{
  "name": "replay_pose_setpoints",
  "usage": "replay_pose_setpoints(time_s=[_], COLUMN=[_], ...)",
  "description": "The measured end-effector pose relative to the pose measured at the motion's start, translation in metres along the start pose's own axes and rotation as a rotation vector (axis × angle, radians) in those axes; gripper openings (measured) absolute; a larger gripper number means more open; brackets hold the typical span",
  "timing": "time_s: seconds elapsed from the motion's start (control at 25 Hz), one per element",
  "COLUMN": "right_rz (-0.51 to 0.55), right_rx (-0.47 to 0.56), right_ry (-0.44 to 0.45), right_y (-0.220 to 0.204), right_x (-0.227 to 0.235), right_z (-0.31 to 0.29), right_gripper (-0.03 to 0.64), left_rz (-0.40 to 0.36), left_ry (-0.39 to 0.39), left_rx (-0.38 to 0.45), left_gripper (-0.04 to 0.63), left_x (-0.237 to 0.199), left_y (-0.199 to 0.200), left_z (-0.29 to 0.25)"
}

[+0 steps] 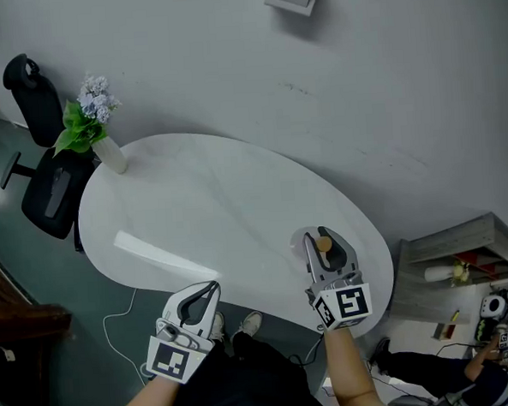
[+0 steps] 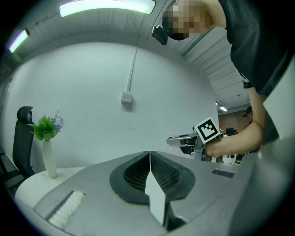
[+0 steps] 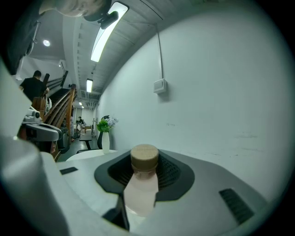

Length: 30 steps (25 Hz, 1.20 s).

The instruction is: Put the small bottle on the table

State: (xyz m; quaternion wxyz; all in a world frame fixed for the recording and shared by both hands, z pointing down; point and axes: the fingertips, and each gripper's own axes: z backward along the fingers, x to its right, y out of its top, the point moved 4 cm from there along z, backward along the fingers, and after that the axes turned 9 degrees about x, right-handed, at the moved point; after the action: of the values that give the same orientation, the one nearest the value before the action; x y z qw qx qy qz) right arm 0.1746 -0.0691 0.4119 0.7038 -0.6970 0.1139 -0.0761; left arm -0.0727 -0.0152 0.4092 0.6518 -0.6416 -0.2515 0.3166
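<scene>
Jaws of right gripper [image 1: 322, 236] clamp a small pale-pink plastic bottle with tan cap [image 3: 142, 182], upright, above the near right end of the white oval table [image 1: 211, 200]; left gripper [image 1: 198, 300] jaws pressed together, empty, off the table's near edge. Risk: letting go high or near the rim could topple the bottle off

No words, numbers or brand names can be read anywhere in these views. The only printed marks are black-and-white square patterns, one on the marker cube [image 1: 343, 305] of the right gripper [image 1: 322, 237] and one on the marker cube [image 1: 173, 359] of the left gripper [image 1: 208, 288]; they are coded squares, not letters. Small items on the shelf [image 1: 463, 254] at the head view's right edge may carry print, but they are too small to tell.
</scene>
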Motion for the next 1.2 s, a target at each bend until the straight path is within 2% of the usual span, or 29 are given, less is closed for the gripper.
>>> replay_pose_setpoints(time_s=[0.52,1.2], right_rz=[0.006,0.006], right_rx=[-0.061,-0.126], right_ry=[0.006,0.036], right_y=[-0.054,-0.104], right_x=[0.012,0.017], right_z=[-0.037,-0.062], right_gripper=[0.11,0.11], left_rz=[-0.003,0.002], left_ry=[0.035,0.065], left_rx=[-0.045,-0.081], left_gripper=[0.009,0.009], left_x=[0.0,0.007], left_y=[-0.008,-0.019], left_z=[0.001,0.001])
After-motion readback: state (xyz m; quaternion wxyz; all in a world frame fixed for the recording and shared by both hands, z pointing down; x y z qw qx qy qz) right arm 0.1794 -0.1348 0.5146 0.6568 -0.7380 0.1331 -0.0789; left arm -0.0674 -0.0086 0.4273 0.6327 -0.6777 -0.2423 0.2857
